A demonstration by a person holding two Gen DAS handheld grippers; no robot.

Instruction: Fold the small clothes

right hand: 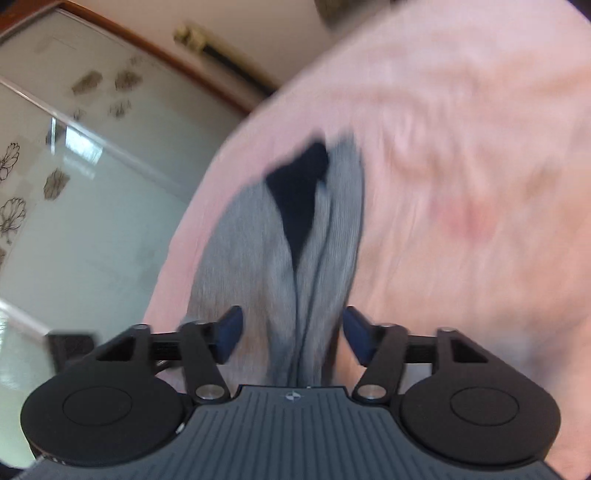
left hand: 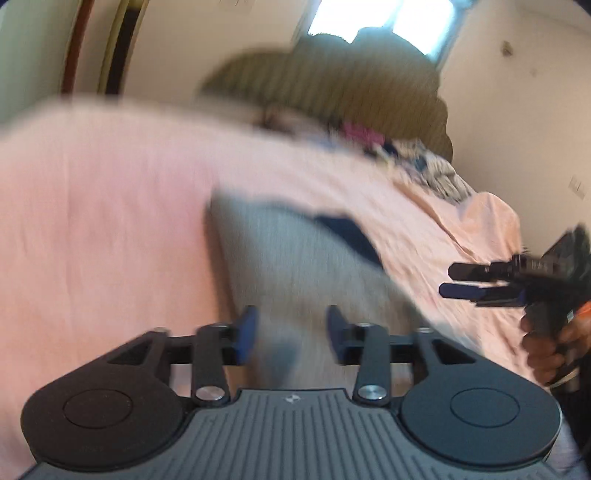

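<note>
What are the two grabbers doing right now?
Left gripper: open, holding nothing, over the grey garment.
Right gripper: open, holding nothing.

A heathered grey knit garment with a navy patch (left hand: 295,266) lies on a plain pale pink bedsheet (left hand: 92,221). At one o'clock in the left wrist view sit an olive ribbed blanket (left hand: 332,81) and a magenta, navy and white clothes pile (left hand: 406,155). The black grippers carry blue finger pads (right hand: 231,332).

A bed covered in a pale pink sheet (left hand: 92,221) fills the room's middle. Cream walls (left hand: 517,110) rise behind it, with a bright window (left hand: 384,18) (daylight washes it out). A wardrobe with frosted, flower-patterned glass doors (right hand: 92,177) stands beside the bed.
</note>
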